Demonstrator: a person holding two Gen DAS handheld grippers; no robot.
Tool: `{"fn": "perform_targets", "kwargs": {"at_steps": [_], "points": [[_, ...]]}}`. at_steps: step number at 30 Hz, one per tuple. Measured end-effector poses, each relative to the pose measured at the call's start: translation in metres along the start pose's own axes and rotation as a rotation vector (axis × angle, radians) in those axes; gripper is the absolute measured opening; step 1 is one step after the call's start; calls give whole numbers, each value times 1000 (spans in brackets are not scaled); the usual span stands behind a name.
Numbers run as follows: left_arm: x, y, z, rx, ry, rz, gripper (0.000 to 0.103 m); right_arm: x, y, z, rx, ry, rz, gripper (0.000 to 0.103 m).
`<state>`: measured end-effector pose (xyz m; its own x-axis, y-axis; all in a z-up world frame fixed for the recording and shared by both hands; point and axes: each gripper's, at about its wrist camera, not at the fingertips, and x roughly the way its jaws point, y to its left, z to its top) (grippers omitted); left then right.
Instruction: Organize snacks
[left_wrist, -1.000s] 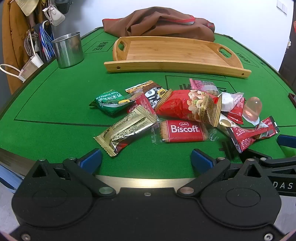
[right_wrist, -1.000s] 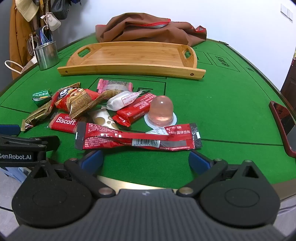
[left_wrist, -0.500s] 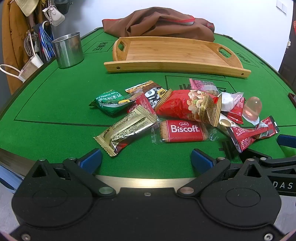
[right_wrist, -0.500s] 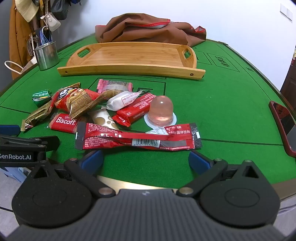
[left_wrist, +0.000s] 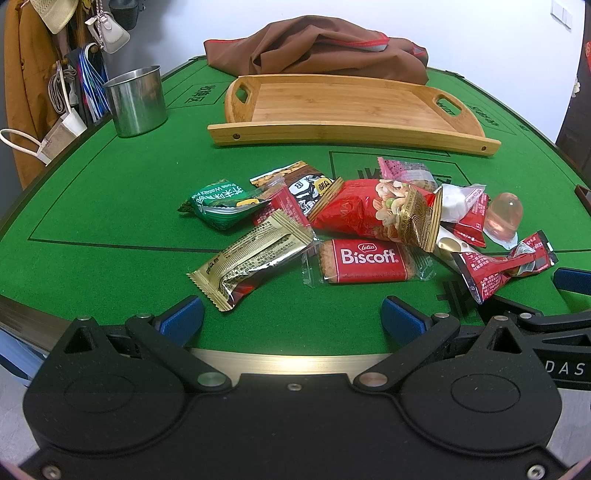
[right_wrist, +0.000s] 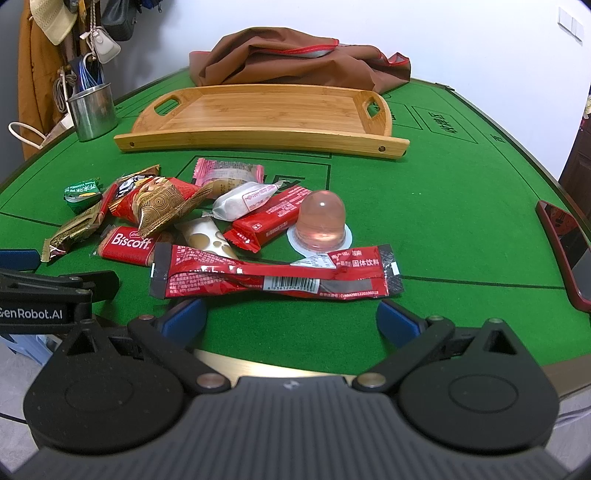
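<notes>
A pile of snack packets lies on the green table: a gold packet (left_wrist: 255, 256), a Biscoff biscuit (left_wrist: 367, 260), a red nut bag (left_wrist: 373, 212), a green pea packet (left_wrist: 221, 203), a long red sachet (right_wrist: 275, 275) and a pink jelly cup (right_wrist: 320, 221). An empty bamboo tray (left_wrist: 347, 103) stands behind them; it also shows in the right wrist view (right_wrist: 258, 114). My left gripper (left_wrist: 291, 317) is open and empty at the near table edge, in front of the Biscoff. My right gripper (right_wrist: 291, 319) is open and empty, just short of the red sachet.
A steel cup (left_wrist: 136, 99) stands at the far left. A brown cloth (left_wrist: 317, 51) lies behind the tray. A red-cased phone (right_wrist: 565, 247) lies at the right edge. Coats and bags hang beyond the table's left side.
</notes>
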<state>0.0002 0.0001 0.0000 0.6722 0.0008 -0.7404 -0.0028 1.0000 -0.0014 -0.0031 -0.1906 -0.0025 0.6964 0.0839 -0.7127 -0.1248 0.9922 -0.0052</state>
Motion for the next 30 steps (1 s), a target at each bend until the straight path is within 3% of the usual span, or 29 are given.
{"fn": "perform_targets", "kwargs": {"at_steps": [30], "points": [[0, 0, 0, 0, -3, 0, 103, 1, 0, -1, -2, -17, 2, 103]]}}
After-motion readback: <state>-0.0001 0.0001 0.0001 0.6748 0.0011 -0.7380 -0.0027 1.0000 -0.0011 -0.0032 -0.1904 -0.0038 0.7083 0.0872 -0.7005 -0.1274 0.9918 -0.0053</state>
